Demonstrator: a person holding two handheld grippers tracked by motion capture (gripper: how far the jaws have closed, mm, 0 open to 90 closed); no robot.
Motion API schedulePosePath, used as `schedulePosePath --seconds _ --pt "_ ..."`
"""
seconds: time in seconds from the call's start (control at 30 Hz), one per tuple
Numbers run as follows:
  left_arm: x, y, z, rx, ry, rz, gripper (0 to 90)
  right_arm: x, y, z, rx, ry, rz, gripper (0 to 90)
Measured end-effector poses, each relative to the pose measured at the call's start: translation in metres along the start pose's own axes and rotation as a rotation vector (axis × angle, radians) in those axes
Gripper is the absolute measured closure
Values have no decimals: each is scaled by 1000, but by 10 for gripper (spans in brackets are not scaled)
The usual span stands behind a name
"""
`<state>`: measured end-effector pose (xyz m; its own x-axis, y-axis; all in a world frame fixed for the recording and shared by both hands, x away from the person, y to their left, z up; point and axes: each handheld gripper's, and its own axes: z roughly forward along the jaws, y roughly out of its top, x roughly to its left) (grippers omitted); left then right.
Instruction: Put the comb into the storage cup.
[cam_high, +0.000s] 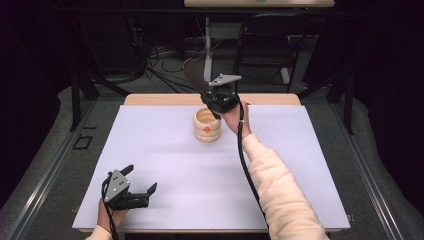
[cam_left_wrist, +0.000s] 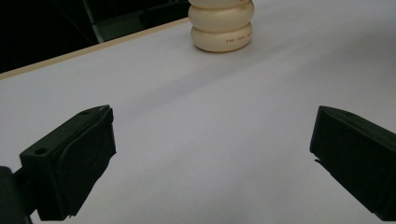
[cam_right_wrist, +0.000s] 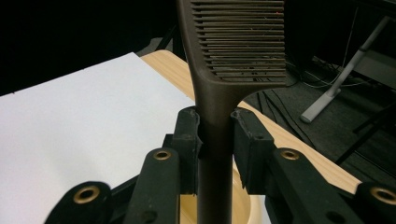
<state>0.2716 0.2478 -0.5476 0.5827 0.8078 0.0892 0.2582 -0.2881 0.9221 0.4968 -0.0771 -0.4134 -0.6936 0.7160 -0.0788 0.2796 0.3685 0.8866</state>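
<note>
A wooden bench (cam_high: 150, 99) covered by a white sheet (cam_high: 175, 165) is seen from above, with dark floor, cables and chair legs beyond its far edge.

At about 12 o'clock on the sheet, near the far edge, stands a cream ridged cup (cam_high: 207, 125) with a small orange mark on its side. In the left gripper view the same cup (cam_left_wrist: 221, 25) sits at the top, with a line of tiny print on its lower ring, too small to read.

The right gripper (cam_high: 218, 100) hangs just above the cup's far rim, held by a hand in a pale fleece sleeve (cam_high: 280, 190) reaching in from 5 o'clock. Its jaws are closed on the handle of a dark brown slotted spatula (cam_right_wrist: 236, 42); the handle runs down into the cup's mouth and the slotted blade rises above the jaws, toward the floor beyond the bench.

The left gripper (cam_high: 131, 187) rests at about 7 o'clock, near the front edge, well apart from the cup. Its jaws stand wide apart with nothing between them.
</note>
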Motion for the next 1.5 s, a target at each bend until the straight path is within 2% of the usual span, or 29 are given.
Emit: schedulePosePath --seconds 0.2,0.93,1.5 --pt "-1 0 0 -1 2 13 0 2 0 5 1 -5 -7 720" --pt "-1 0 0 -4 0 9 1 6 9 16 -31 -15 -11 719" --pt "-1 1 -1 -4 0 9 0 7 5 27 -21 -11 -13 719"
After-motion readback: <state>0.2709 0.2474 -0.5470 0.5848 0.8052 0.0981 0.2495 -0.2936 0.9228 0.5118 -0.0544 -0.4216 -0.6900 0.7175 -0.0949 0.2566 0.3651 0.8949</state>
